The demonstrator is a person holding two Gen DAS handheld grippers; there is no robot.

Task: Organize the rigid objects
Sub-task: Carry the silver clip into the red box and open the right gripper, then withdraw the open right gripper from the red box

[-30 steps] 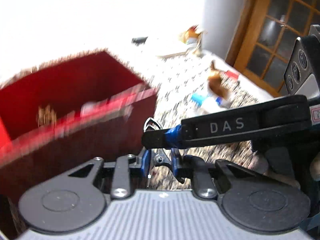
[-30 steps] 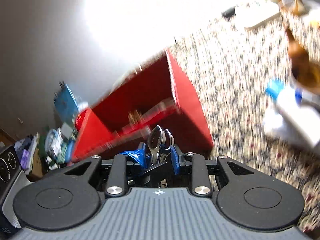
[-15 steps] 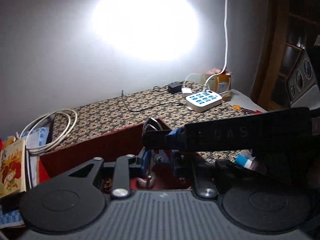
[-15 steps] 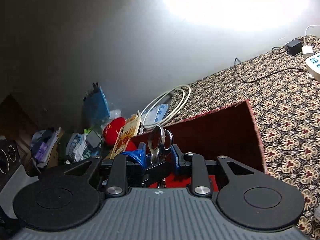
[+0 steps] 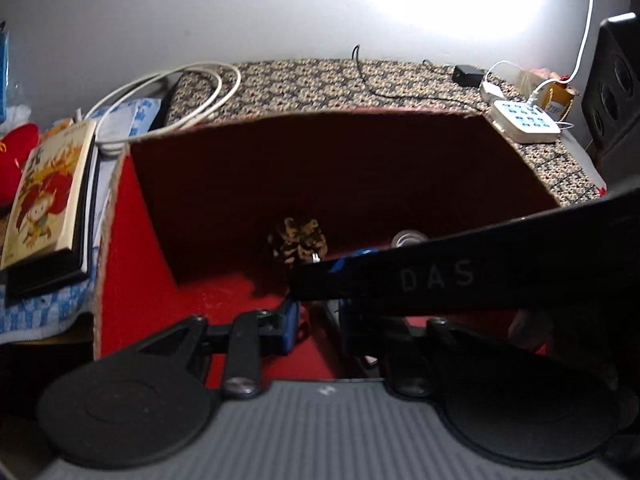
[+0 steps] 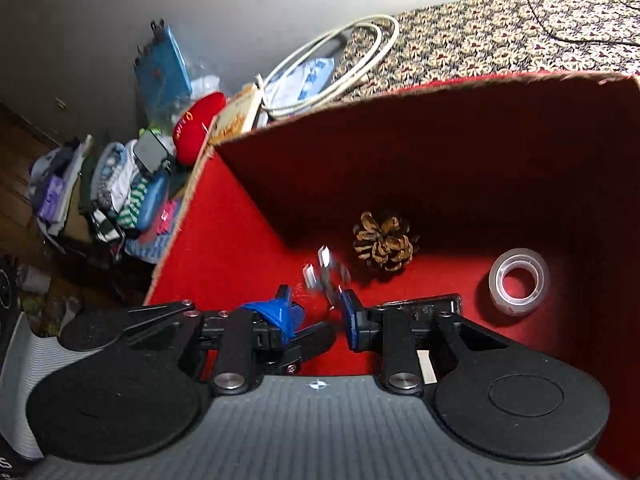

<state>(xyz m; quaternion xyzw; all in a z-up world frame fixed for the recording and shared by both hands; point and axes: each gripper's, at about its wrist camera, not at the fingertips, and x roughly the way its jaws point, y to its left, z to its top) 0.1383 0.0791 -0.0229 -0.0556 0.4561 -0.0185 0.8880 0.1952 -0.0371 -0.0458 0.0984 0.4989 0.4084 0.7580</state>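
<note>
The right gripper (image 6: 320, 304) points down into an open red cardboard box (image 6: 224, 240). Its blue pads are closed on a small shiny metal piece (image 6: 323, 258), which is blurred, so its shape cannot be read. It hangs over the box floor near the left wall.

The left gripper (image 5: 320, 316) also hangs inside the near rim, and its jaws are closing. The right gripper's long black finger marked DAS (image 5: 440, 280) crosses just in front of its pads, so I cannot tell whether anything sits between them.

Just beyond the metal piece a brown pine cone (image 6: 383, 245) lies on the red floor, close to the foot of the dark far wall. To its right, apart from it, a clear roll of tape (image 6: 519, 282) lies flat with its hole facing up. The floor is bare between cone and roll, and also on the left, from the cone to the left wall.

The box rim is raw brown cardboard, slightly frayed. Outside the left wall and close against it lies a picture book with an orange cartoon cover (image 5: 48, 192), on a pile of clutter.

Behind the far rim spreads the surface under a patterned floral cloth (image 6: 500, 32). It holds a coiled white cable (image 6: 340, 68) at its left edge and a white power strip with blue sockets (image 5: 524, 122) at the right, with open cloth between them – then the pale wall.
</note>
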